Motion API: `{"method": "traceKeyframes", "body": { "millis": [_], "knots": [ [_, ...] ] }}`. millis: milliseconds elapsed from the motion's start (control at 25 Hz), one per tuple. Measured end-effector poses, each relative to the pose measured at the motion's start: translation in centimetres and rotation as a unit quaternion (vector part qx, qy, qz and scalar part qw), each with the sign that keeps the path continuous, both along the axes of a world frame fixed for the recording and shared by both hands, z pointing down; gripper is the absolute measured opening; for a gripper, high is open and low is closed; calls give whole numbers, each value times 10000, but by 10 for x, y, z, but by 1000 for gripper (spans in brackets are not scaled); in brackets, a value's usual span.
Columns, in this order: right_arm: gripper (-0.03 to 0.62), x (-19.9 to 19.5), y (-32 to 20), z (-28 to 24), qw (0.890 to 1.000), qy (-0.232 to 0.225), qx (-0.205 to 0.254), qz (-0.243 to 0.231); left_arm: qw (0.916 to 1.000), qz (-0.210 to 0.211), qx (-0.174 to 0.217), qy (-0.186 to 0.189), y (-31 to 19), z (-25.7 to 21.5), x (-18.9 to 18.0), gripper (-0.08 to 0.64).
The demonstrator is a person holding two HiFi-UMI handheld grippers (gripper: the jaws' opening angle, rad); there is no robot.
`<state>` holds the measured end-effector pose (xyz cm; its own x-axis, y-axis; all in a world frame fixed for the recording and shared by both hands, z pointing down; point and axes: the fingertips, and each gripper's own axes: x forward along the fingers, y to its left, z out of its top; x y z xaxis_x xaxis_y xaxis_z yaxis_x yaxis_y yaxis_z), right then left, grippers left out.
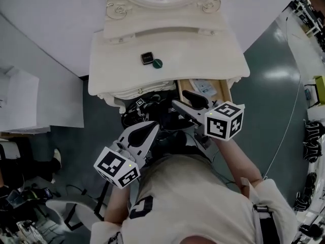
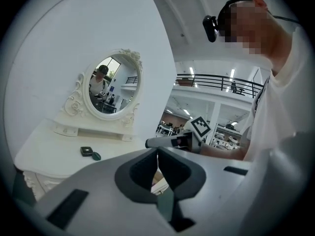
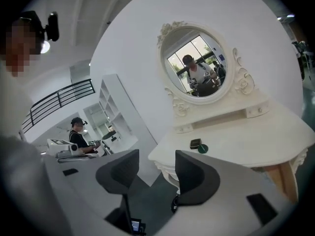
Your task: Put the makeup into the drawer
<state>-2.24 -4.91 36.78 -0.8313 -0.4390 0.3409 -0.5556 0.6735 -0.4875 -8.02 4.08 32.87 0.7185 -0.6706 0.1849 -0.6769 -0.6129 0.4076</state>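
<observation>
A black square compact [image 1: 147, 58] and a round green makeup piece [image 1: 157, 63] lie side by side on the white dressing table [image 1: 203, 55]. The compact [image 3: 195, 143] and green piece [image 3: 202, 148] also show in the right gripper view, and again as the compact [image 2: 86, 151] and green piece [image 2: 96, 156] in the left gripper view. The drawer [image 1: 224, 91] stands pulled out at the table's front right, with light packets inside. My right gripper [image 1: 187, 100] hovers over the drawer's front, open and empty [image 3: 156, 157]. My left gripper [image 1: 152, 127] is lower left, shut with nothing in it [image 2: 157, 154].
An oval mirror [image 3: 196, 65] in a carved frame stands at the table's back. Dark gear and cables [image 1: 139, 108] sit under the table's front. A white cabinet [image 1: 30, 105] stands to the left. A second person [image 3: 78, 132] works far off.
</observation>
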Motion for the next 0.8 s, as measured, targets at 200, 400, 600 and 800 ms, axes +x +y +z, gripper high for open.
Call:
{"method": "traceKeyframes", "body": {
  "millis": [200,400,600,800],
  "knots": [
    [216,17,-58,24,9996,225,-47,-166,9997,-191,-97,-105,-37,1,42,63],
    [216,8,-108,61,9972,623,-156,-385,9990,-416,-153,-104,-53,1,62,63],
    [216,-27,-151,102,9877,1460,284,-481,9986,-434,-295,-104,-55,12,49,63],
    [216,-66,-183,142,9735,2144,510,-618,9990,-182,-415,0,-60,20,29,63]
  ]
}}
